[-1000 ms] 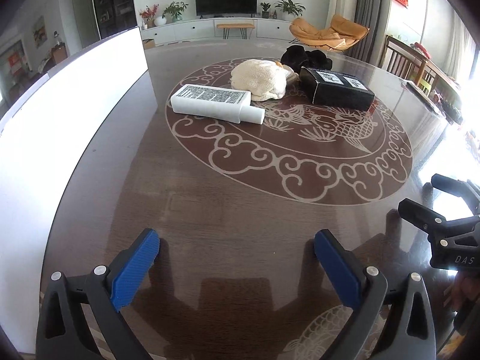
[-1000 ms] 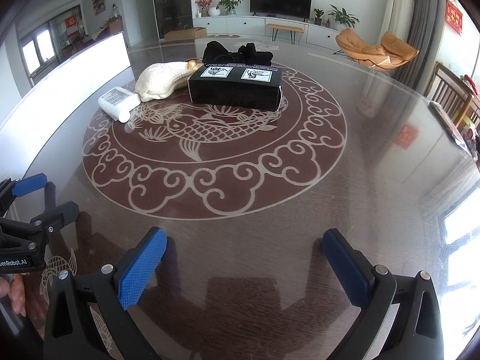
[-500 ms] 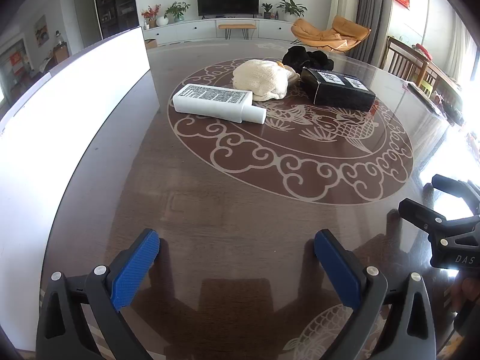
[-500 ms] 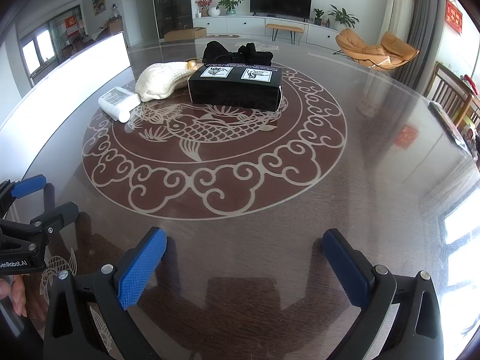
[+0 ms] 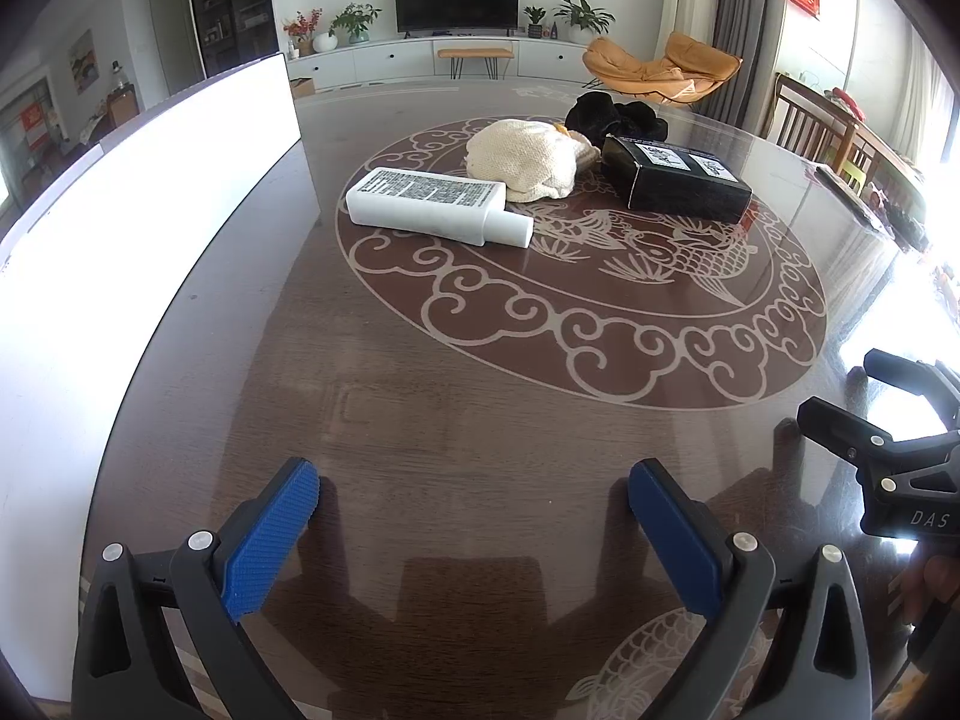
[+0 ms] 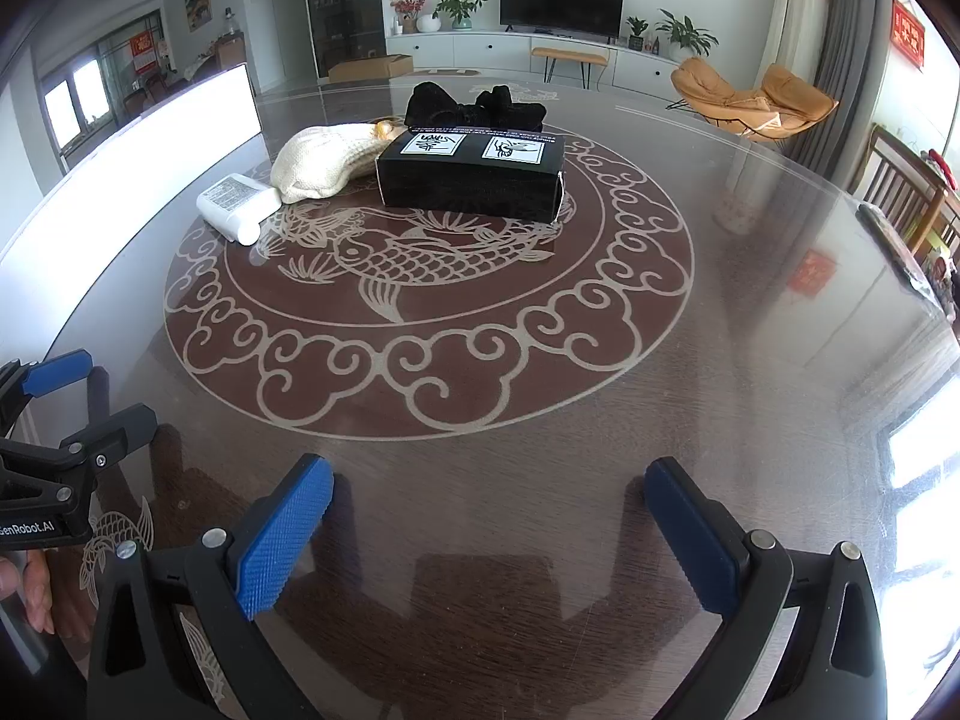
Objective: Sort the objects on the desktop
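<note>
We are holding left gripper (image 5: 474, 501) and right gripper (image 6: 489, 495) low over near table (image 6: 750, 360), jaws spread wide, gripping nothing. Sorting looking unstarted: white bottle (image 5: 435, 204), cream cloth (image 5: 528, 159), black box (image 6: 474, 174), black cloth (image 6: 474, 105) all sitting clustered at far centre, well apart from us.

Black tongs (image 5: 474, 489), ribbed blue pads (image 5: 270, 540)

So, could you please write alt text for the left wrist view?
The open left gripper hovers empty over a dark table with a fish medallion. Farther off lie a white bottle on its side, a cream cloth bundle and a black box; the right gripper shows at the right edge.
</note>
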Action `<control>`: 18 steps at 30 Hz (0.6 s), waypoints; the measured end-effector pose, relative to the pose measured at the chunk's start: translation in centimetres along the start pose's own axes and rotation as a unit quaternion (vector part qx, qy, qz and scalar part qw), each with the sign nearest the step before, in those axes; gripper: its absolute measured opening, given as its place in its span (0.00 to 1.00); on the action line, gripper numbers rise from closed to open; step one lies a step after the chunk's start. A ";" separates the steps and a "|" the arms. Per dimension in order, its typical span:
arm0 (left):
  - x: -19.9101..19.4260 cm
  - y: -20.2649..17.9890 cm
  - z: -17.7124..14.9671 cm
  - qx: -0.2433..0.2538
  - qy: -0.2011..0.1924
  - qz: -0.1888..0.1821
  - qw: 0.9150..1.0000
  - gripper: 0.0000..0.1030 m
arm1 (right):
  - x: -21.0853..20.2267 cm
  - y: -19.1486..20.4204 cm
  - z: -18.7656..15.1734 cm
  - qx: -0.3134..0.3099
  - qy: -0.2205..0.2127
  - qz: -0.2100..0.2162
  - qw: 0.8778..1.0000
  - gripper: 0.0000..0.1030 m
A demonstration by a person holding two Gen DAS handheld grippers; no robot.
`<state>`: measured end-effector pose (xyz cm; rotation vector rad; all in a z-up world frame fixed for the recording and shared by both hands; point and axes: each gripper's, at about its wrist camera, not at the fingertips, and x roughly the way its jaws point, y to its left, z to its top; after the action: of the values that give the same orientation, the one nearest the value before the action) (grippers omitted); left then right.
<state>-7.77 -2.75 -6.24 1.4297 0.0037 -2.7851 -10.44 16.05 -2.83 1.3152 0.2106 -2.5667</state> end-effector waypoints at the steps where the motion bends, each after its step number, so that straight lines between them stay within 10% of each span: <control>1: 0.0 0.0 0.0 0.000 0.000 0.000 1.000 1.00 | 0.0 0.0 0.0 0.000 0.000 0.000 1.000 1.00; 18: 0.0 -0.2 0.0 -0.001 0.001 0.003 1.000 1.00 | 0.0 0.0 0.0 0.000 0.000 0.000 1.000 1.00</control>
<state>-7.76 -2.52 -6.21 1.4306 0.0032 -2.7773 -10.43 16.06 -2.83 1.3151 0.2104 -2.5669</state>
